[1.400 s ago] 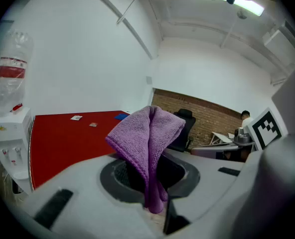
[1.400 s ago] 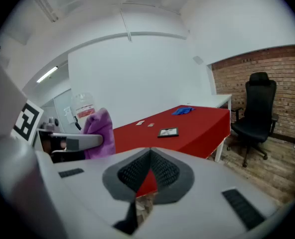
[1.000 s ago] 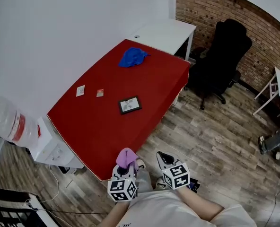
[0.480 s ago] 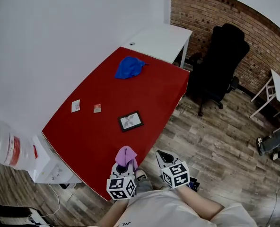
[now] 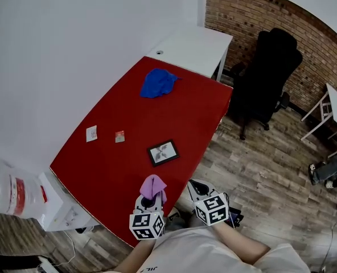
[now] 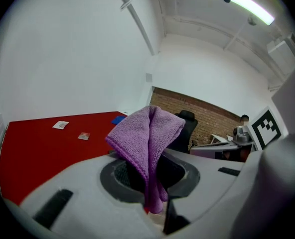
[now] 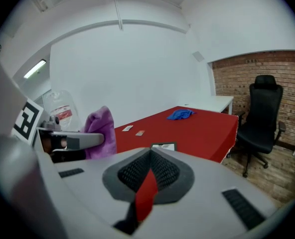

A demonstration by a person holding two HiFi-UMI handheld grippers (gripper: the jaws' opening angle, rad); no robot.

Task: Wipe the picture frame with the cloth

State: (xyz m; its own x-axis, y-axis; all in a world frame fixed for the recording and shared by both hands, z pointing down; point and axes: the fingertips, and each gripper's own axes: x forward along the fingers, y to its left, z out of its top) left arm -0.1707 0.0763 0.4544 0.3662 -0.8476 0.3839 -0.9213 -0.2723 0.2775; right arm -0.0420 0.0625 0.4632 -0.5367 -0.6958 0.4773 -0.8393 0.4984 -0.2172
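A small black picture frame [image 5: 163,152] lies flat on the red table [image 5: 128,169], towards its near right side; it also shows in the right gripper view [image 7: 163,146]. My left gripper [image 5: 148,202] hovers over the table's near corner, shut on a purple cloth [image 5: 153,186] that stands up from its jaws [image 6: 147,138]. My right gripper [image 5: 197,189] is just right of it, past the table edge and over the floor, shut with nothing in it [image 7: 148,176]. Both are well short of the frame.
A crumpled blue cloth [image 5: 157,82] lies at the table's far end, and two small cards [image 5: 91,133] [image 5: 119,136] lie near the wall side. A white desk [image 5: 194,44] adjoins the far end. A black office chair [image 5: 265,73] stands right, a water bottle [image 5: 9,189] left.
The head view has shifted a little, so the frame and table sit slightly lower and further right. Both grippers keep about the same place, the left still holding the purple cloth.
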